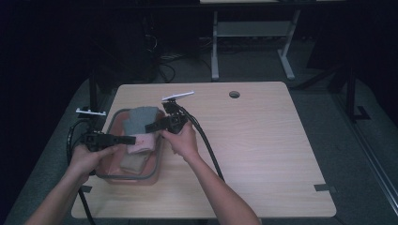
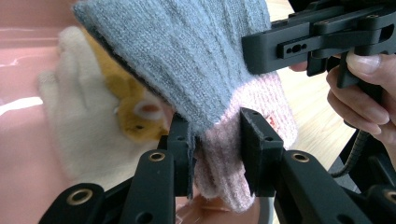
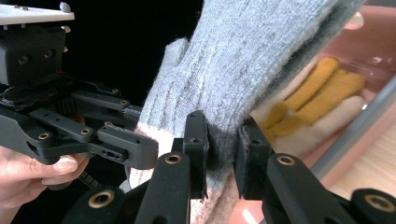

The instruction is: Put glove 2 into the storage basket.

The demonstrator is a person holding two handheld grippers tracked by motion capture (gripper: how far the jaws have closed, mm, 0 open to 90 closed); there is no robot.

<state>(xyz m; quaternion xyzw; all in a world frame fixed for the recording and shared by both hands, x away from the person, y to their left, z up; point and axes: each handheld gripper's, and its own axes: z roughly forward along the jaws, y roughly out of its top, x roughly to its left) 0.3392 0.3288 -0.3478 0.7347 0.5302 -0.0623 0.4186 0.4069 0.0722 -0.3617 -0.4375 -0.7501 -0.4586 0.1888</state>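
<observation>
A grey knitted glove (image 1: 143,118) hangs over a pink plastic bin (image 1: 158,159) at the table's left. A pink knitted glove (image 1: 143,143) lies against its lower end. My left gripper (image 1: 133,139) comes in from the left and is shut on the pink glove (image 2: 219,172), the grey glove (image 2: 187,51) draped just above its jaws (image 2: 217,140). My right gripper (image 1: 148,126) reaches in from the right and is shut on the grey glove's (image 3: 243,60) edge (image 3: 224,144). A cream glove with yellow-orange fingers (image 2: 79,121) lies in the bin underneath.
The wooden table (image 1: 253,140) stretches bare to the right of the bin, with a round cable hole (image 1: 234,94) near its far edge. Black cables (image 1: 209,147) trail from both grippers. A white desk frame (image 1: 215,47) stands on the floor beyond.
</observation>
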